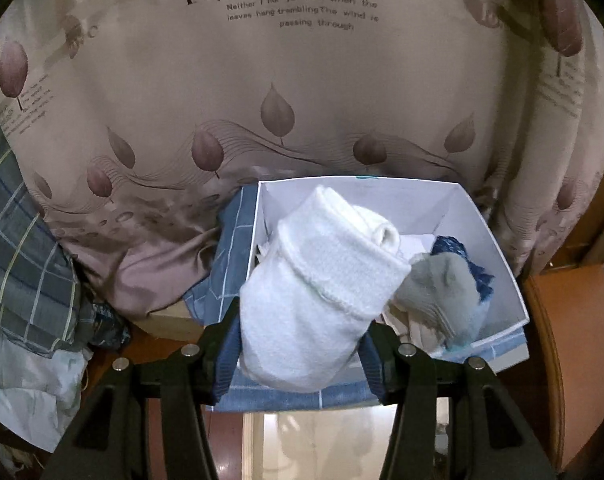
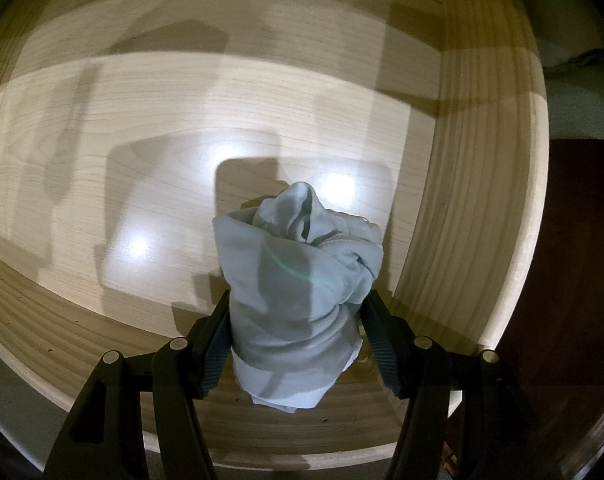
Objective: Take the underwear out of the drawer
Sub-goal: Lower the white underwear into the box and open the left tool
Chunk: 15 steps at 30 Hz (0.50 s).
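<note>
Already well along, judging by both views. Pale grey-blue rolled bundle of soft cloth underwear (image 2: 298, 292) pinched at its lower half between the black pads of the right gripper (image 2: 296, 344), jaws about half closed and pressing in on both flanks, crumpled top pointing toward 12 o'clock. Hangs over the bare floor of the light wooden drawer (image 2: 182, 120); whether touching the boards or lifted just clear cannot be told, though the shadow cast behind suggests a small gap. No other garment visible anywhere on the drawer floor, side wall running from 1 to 4 o'clock, front rim curving from 7 to 5 o'clock.

Likewise gripped: thick white rolled bundle of fleecy knit cloth (image 1: 314, 280), clamped near its lower end by the left gripper (image 1: 300, 354), jaws roughly half closed and snug against the fabric. Held above and in front of the white open-topped cardboard box (image 1: 498, 248), which sits at 3 o'clock of the bundle and already holds a grey knitted roll (image 1: 438, 292) and a dark blue patterned piece (image 1: 454, 246). Blue checked cloth (image 1: 230, 248) under and beside the box at 9 o'clock; mauve leaf-printed curtain (image 1: 262, 80) filling everything from 10 to 2 o'clock.

Remaining, by the look of it: lift the grey-blue bundle fully out over the rim, and set the white one down, probably into the box.
</note>
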### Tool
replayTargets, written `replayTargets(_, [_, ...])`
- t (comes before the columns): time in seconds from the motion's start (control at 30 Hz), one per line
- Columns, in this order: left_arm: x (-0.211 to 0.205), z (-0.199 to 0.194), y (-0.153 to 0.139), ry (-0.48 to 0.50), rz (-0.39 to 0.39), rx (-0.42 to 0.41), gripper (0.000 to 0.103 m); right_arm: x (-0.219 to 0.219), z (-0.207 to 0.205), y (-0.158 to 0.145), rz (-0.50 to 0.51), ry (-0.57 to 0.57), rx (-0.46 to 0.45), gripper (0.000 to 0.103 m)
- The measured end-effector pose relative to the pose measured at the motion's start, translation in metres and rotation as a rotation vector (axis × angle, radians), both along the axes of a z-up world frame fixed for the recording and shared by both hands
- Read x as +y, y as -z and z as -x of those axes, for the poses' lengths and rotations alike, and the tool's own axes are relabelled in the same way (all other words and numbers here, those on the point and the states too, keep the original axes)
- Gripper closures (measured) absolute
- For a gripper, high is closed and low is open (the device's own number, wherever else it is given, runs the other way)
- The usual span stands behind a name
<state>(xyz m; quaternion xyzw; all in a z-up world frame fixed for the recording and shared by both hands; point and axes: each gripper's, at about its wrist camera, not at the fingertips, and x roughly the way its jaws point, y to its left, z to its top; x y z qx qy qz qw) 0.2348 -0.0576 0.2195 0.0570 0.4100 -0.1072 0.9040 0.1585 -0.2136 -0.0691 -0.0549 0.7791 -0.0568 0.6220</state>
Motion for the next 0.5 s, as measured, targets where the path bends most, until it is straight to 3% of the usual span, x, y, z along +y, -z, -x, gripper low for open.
replayTargets(0.5, [-0.015, -0.058, 0.072, -0.024, -0.060, 0.125, 0.050, 0.000, 0.000, 0.000, 0.000, 0.000, 0.000, 0.044])
